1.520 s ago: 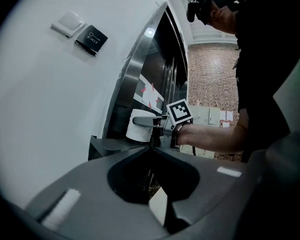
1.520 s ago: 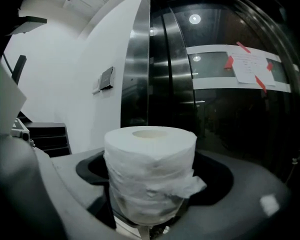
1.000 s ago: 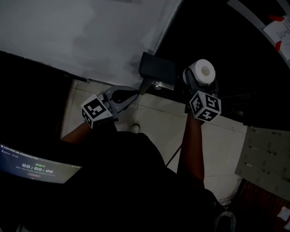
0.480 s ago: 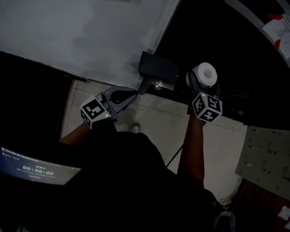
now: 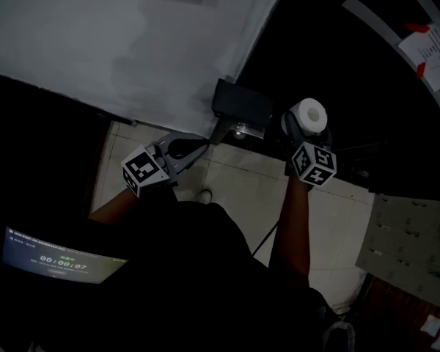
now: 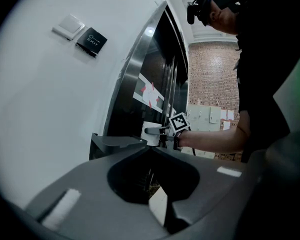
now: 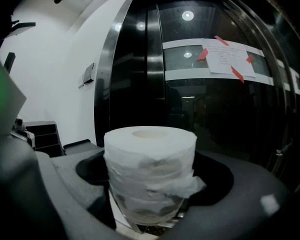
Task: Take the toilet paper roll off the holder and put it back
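I'm pinching TP roll (image 7: 150,169) in R gripper (image 5: 306,128) fingers, axis upright | holder (image 5: 242,105) sitting just left of them | L gripper (image 5: 204,142) fingers pressed together, nearer holder.

Grey left hand-held gripper (image 5: 203,144), right hand-held gripper (image 5: 306,127), black-and-white marker cubes (image 5: 143,171), dark short-sleeved top (image 5: 198,270)

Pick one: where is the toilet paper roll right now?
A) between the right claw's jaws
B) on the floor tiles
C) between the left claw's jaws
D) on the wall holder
A: in the right gripper view the toilet paper roll stands upright between the jaws of the right claw, which close on its sides. The left claw has its jaws together with nothing between them.
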{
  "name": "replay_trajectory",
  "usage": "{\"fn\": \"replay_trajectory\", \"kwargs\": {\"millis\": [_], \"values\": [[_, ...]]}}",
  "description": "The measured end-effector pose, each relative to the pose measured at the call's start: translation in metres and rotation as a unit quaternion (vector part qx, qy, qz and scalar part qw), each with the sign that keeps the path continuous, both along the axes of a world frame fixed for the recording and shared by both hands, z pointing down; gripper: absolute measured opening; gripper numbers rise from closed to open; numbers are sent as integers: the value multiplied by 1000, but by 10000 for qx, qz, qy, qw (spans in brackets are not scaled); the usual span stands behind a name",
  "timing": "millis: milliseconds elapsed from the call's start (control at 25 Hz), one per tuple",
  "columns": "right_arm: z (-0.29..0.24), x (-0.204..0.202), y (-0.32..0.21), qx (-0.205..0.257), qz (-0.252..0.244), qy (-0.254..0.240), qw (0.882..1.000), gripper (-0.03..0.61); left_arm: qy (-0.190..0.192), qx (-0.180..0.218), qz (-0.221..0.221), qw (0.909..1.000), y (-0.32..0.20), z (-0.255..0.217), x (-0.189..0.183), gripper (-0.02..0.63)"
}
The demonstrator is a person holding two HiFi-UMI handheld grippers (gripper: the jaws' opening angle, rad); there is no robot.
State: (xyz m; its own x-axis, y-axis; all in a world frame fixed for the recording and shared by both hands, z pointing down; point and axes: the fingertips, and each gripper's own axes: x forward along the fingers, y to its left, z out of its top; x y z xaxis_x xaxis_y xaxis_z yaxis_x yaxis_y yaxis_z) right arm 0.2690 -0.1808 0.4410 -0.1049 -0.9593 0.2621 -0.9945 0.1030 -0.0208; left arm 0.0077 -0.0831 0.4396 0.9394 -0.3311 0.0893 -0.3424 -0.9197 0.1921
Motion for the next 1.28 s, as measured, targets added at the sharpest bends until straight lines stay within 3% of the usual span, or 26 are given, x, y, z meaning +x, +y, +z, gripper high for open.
{"fn": "replay_trajectory", "kwargs": {"millis": [200, 280, 320, 360, 440, 480, 600, 640, 680, 800, 1280], "values": [[7, 16, 1, 315, 280, -1291, 9907, 453, 15, 23, -19, 10000, -2, 0, -4, 3], [18, 25, 4, 437, 484, -2079, 9760, 453, 20, 60, -26, 10000, -3, 2, -5, 3], [25, 28, 6, 485, 600, -2573, 9632, 453, 18, 63, -32, 10000, -3, 2, -6, 3], [34, 31, 9, 524, 730, -3106, 9463, 453, 14, 56, -38, 10000, -2, 3, -7, 3], [51, 35, 15, 624, 1001, -4195, 9001, 453, 14, 49, -39, 10000, -2, 3, -7, 3], [61, 37, 16, 722, 1095, -4732, 8712, 453, 17, 50, -33, 10000, -2, 3, -7, 3], [97, 43, 22, 983, 1440, -6139, 7699, 453, 21, 17, -22, 10000, -2, 0, -6, 3], [108, 43, 23, 1009, 1542, -6396, 7463, 453, 20, 28, -24, 10000, -2, 1, -7, 3], [114, 40, 25, 1003, 1607, -6533, 7330, 453, 19, 48, -25, 10000, -2, 2, -7, 3], [117, 23, 26, 906, 1659, -6669, 7207, 453, 11, 83, -14, 10000, -2, 3, -8, 3], [132, -24, 16, 560, 1426, -6833, 7139, 453, 21, 60, -49, 10000, -1, 7, -12, 3]]}}
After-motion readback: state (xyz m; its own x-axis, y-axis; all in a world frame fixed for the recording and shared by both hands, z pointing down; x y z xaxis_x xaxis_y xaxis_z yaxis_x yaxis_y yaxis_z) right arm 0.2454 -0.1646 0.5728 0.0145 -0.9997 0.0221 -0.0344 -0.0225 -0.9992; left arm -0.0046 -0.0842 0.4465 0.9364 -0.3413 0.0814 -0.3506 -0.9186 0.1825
